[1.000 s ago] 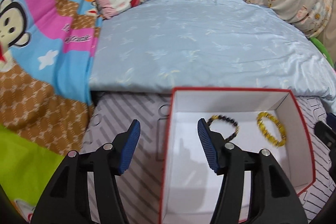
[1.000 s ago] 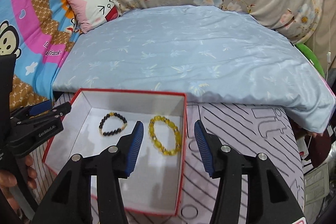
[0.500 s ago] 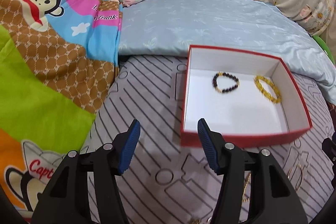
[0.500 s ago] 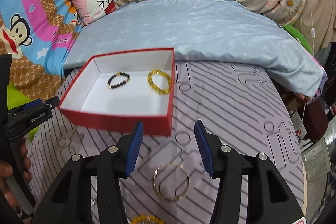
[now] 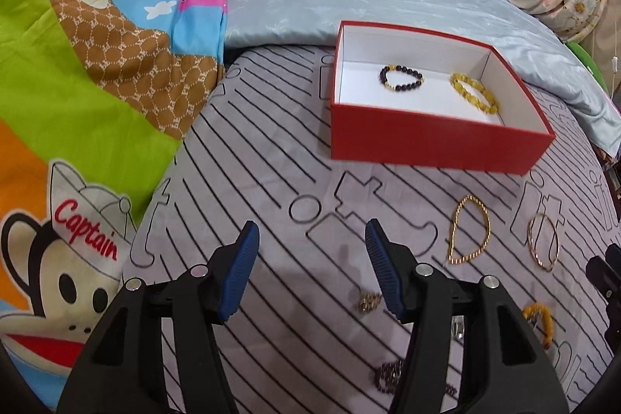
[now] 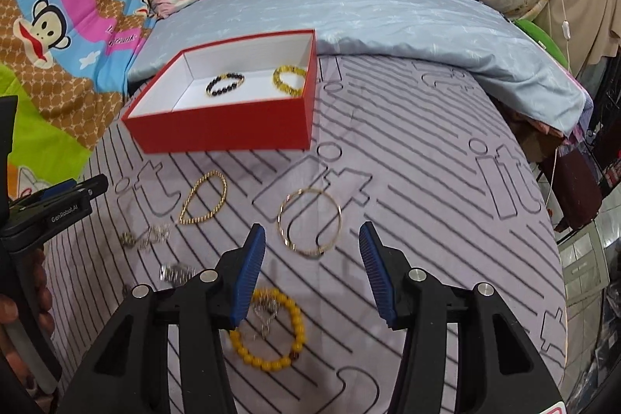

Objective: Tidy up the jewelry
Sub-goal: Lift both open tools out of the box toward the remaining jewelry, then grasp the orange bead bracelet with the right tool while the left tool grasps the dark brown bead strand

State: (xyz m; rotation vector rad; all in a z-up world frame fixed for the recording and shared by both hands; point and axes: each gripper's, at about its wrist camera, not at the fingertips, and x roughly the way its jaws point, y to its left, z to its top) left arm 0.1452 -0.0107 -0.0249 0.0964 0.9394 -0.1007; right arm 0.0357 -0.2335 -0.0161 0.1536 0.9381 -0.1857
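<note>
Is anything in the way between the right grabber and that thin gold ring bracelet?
Nothing visible is. The thin gold bangle lies flat on the striped sheet, just ahead of the open right gripper, with bare sheet between them.

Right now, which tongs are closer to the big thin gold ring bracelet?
Right. The right tongs hover open just short of the thin gold bangle, which lies straight ahead of them. The left tongs are off to its left, past the twisted gold bracelet.
</note>
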